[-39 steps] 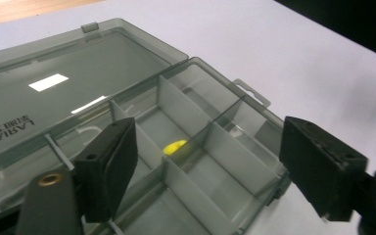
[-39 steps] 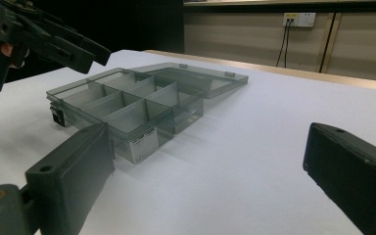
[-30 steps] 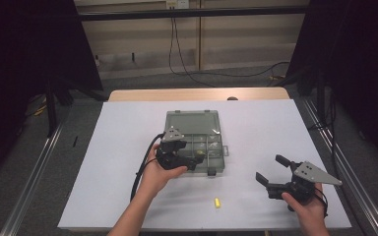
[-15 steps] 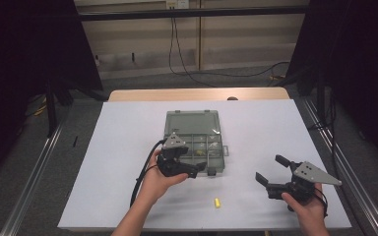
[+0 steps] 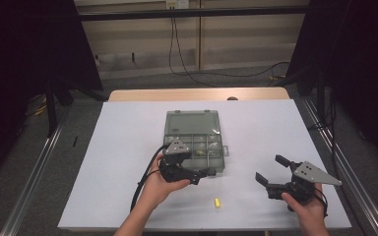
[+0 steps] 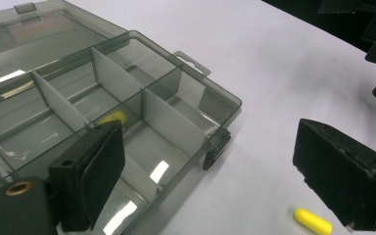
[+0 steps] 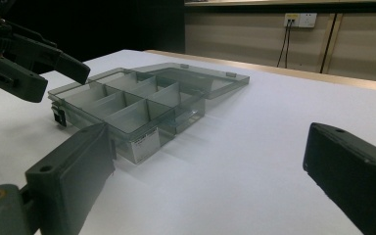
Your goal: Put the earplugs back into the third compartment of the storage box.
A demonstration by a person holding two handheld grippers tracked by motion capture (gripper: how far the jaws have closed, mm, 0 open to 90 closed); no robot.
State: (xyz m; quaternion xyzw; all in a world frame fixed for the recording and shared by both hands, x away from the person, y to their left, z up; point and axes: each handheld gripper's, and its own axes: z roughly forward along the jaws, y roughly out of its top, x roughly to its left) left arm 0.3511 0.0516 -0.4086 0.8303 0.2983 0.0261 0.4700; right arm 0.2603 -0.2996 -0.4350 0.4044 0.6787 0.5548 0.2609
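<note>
Clear grey compartment box (image 5: 195, 140) lies near the middle of the white table (image 5: 123, 147), lid folded open flat on the far side, dividers upright. One small yellow piece (image 6: 113, 117) rests inside a compartment along the box's near row, seen in the left gripper view; other small bits in the near compartments show in the high view but are too small to tell. A second yellow capsule (image 5: 216, 202) lies loose on the table, in front of the box's near right corner and well apart from it. Left gripper (image 5: 204, 174) sits at the box's near edge, jaws spread wide with nothing between them; one jaw hangs over the compartments, the other over bare table beside the latch (image 6: 215, 149). Against half a second ago, this gripper has drawn back toward the person and swung rightward; a second ago it was over the compartments. Right gripper (image 5: 271, 172) is held over the table's near right, jaws wide apart, holding nothing, unchanged from both earlier frames. Box and loose capsule have not shifted. A small white label (image 7: 144, 142) on the box's end wall; print too small to read.
</note>
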